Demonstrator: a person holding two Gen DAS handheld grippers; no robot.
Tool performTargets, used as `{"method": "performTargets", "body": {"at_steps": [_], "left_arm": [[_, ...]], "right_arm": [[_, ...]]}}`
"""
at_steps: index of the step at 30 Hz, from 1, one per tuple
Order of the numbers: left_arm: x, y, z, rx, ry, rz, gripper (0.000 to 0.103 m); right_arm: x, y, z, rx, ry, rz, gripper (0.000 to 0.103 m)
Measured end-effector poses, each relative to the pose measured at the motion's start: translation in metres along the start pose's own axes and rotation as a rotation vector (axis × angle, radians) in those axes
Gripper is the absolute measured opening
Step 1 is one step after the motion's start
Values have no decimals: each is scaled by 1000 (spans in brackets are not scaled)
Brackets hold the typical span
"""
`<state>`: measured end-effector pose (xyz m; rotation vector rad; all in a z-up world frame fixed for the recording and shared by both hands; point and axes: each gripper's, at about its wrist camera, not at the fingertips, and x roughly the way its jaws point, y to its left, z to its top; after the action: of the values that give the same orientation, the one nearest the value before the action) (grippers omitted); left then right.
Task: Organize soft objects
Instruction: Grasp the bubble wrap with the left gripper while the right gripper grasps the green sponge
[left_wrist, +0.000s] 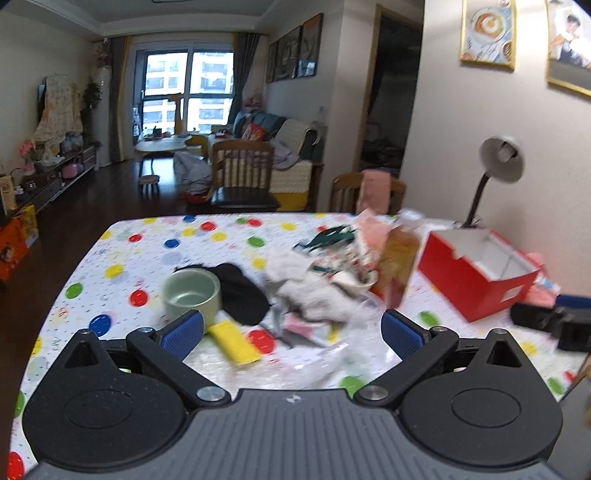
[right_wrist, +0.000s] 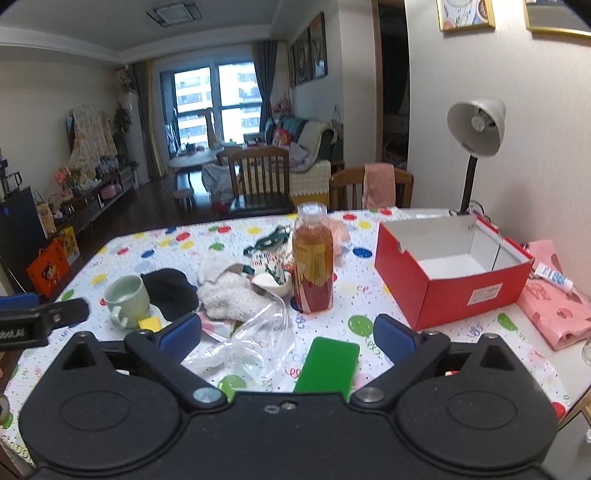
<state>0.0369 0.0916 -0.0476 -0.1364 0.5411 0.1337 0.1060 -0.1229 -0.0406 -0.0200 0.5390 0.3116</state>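
We judge the fluffy white sock (right_wrist: 231, 297), at centre frame on the table (right_wrist: 369, 236), light, limp and easy to pinch at its bunched top. The black sock (right_wrist: 170, 291) lies just left, beside the green mug (right_wrist: 127, 299); the red box (right_wrist: 450, 273) waits right. Left gripper (left_wrist: 291, 332) and right gripper (right_wrist: 287, 334) both hang spread, holding nothing.

Pale green mug (right_wrist: 125, 295) on dotted tablecloth (right_wrist: 362, 254). Bottle of amber liquid (right_wrist: 313, 258) upright near centre. Green block (right_wrist: 328, 365) nearest camera. Desk lamp (right_wrist: 476, 125) behind table edge, by wall.
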Motion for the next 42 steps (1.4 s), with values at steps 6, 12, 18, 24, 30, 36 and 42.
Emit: {"method": "performTargets", "body": {"at_steps": [6,12,18,24,30,36,42], "left_arm": [[37,29,-19,32,94,-10,103],[80,46,-41,43,225,-37,103],[116,44,-58,122,280,-21,103],[144,51,-67,127,339,-18,102],[159,56,-75,123,372,-30,102],[167,53,-80,135,400,-46,94],[171,58,-78,106,413,-36,83]], "right_arm": [[37,-7,-5,24,87,-41,97],[75,-12,-18,39,196,-78,96],[118,-14,-37,28,305,-110,89],[158,-18,-46,46,383,-152,89],[187,-20,-54,44,453,-178,88],[205,-21,-58,42,499,-195,83],[211,-23,-62,40,521,-188,82]]}}
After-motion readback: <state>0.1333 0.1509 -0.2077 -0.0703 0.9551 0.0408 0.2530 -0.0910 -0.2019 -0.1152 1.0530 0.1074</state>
